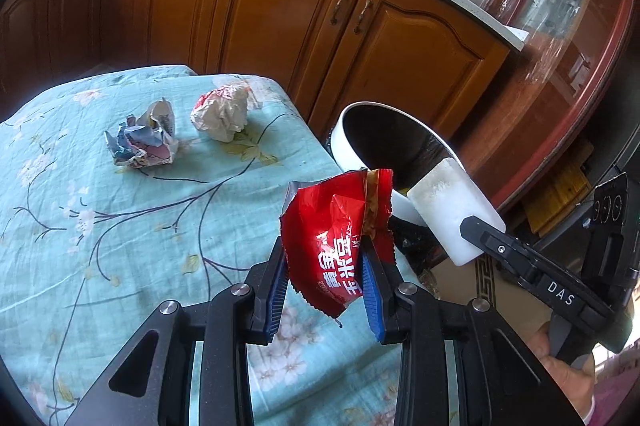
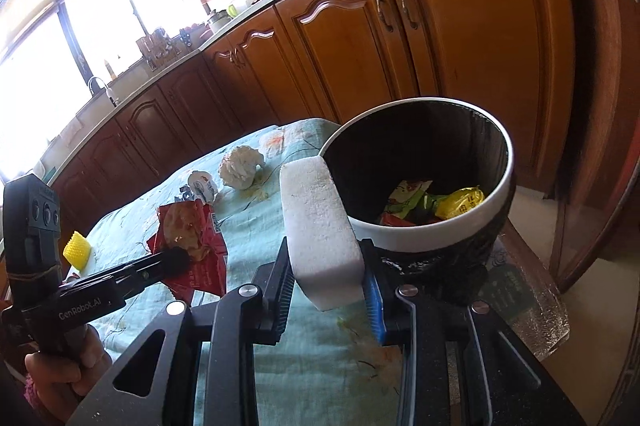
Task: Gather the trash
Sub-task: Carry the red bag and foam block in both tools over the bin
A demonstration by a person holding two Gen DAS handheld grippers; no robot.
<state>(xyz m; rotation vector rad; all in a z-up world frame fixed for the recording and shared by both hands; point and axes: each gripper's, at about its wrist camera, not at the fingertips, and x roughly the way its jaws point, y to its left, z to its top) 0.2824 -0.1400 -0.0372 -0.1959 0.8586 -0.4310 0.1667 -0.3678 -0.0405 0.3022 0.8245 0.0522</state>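
Over on the left of the desk [image 1: 100, 226], draped in a pale blue floral cloth, sits a crumpled ball of blue, white and pink printed paper [image 1: 142, 140], and just to its right, a little apart, a crumpled white and red paper wad [image 1: 222, 112]. From the right wrist view a small yellow ridged block [image 2: 77, 249] lies near the left edge of that same cloth.

Moving right, the left tongs [image 1: 326, 278] are pinching a torn red foil snack wrapper with white lettering [image 1: 336, 234], blue pads pressed against both sides, the wrapper lifted clear of the cloth and standing upright. The right wrist view shows it from the other side, its greasy inner face open to the camera, with a hand [image 2: 60, 366] wrapped around the handle below.

Further right, the right tongs [image 2: 328, 286] clamp a white block of foam [image 2: 320, 226], one pad on each long side, the block tilted up toward the bin's near rim. Whether it touches that rim is hard to tell.

At the far right, off the desk's edge, stands the round white bin with a black liner [image 2: 460, 238]. Inside, a yellow packet [image 2: 460, 202] and green and red wrappers [image 2: 412, 200] lie at the bottom. Behind everything run brown wooden kitchen cabinets [image 1: 280, 6].
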